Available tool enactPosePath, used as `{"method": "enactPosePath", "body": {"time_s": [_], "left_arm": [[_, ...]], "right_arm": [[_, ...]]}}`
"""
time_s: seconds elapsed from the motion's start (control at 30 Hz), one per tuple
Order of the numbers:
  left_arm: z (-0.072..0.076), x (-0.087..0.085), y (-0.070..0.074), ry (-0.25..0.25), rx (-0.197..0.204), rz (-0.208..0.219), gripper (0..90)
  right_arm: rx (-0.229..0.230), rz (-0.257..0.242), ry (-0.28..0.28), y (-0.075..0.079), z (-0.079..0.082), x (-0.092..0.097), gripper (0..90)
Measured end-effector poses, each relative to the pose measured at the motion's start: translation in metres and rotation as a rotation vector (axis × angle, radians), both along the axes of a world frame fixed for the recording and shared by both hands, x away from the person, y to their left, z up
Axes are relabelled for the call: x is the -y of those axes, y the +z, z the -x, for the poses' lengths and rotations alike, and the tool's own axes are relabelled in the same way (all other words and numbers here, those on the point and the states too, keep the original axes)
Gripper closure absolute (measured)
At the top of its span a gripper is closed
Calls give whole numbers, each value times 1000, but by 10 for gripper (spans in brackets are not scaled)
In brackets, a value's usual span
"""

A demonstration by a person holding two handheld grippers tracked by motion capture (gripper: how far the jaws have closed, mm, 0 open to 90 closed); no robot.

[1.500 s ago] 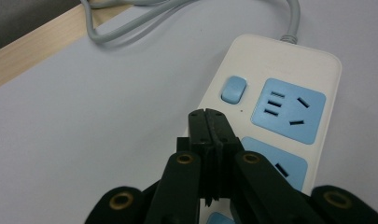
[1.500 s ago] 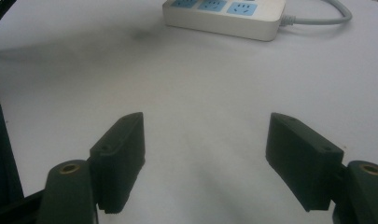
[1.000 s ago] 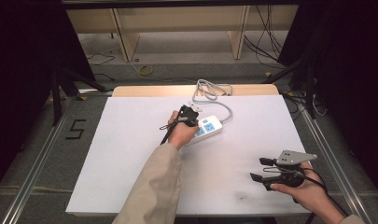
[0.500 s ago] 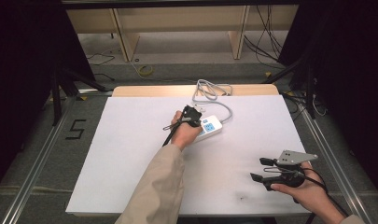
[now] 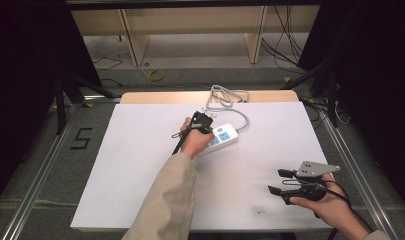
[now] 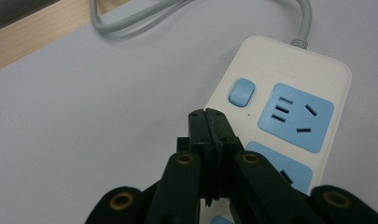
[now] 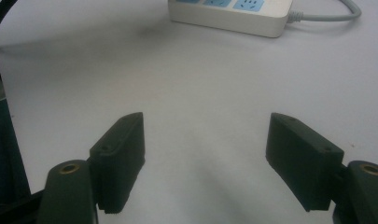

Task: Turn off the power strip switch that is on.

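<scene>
Two grippers over the white table. High view: left gripper sits above the white power strip near the table's far middle; grey cord loops off toward the far edge. Right gripper held well apart at the near right corner, jaws spread, nothing between them.

Left gripper view: jaws pressed together, empty, tips just above the strip, beside its blue switch.

Right gripper view: jaws wide apart over bare table; strip lies far ahead.
</scene>
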State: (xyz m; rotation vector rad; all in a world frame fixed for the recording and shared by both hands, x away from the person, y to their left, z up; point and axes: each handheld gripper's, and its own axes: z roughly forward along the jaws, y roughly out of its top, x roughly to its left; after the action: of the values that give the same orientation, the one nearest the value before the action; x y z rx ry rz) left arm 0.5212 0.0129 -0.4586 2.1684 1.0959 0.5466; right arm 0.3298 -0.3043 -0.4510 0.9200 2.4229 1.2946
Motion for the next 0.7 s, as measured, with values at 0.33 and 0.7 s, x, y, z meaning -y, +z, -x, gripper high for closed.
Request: {"method": "enactPosePath", "body": {"time_s": [0.33,0.7], "left_arm": [[-1,-2,0,0,-15,20,900],[1,6,-2,-11,-1,1,900]], "right_arm": [[3,1,6,0,-1,0,287],[6,-8,3,1,0,0,288]]}}
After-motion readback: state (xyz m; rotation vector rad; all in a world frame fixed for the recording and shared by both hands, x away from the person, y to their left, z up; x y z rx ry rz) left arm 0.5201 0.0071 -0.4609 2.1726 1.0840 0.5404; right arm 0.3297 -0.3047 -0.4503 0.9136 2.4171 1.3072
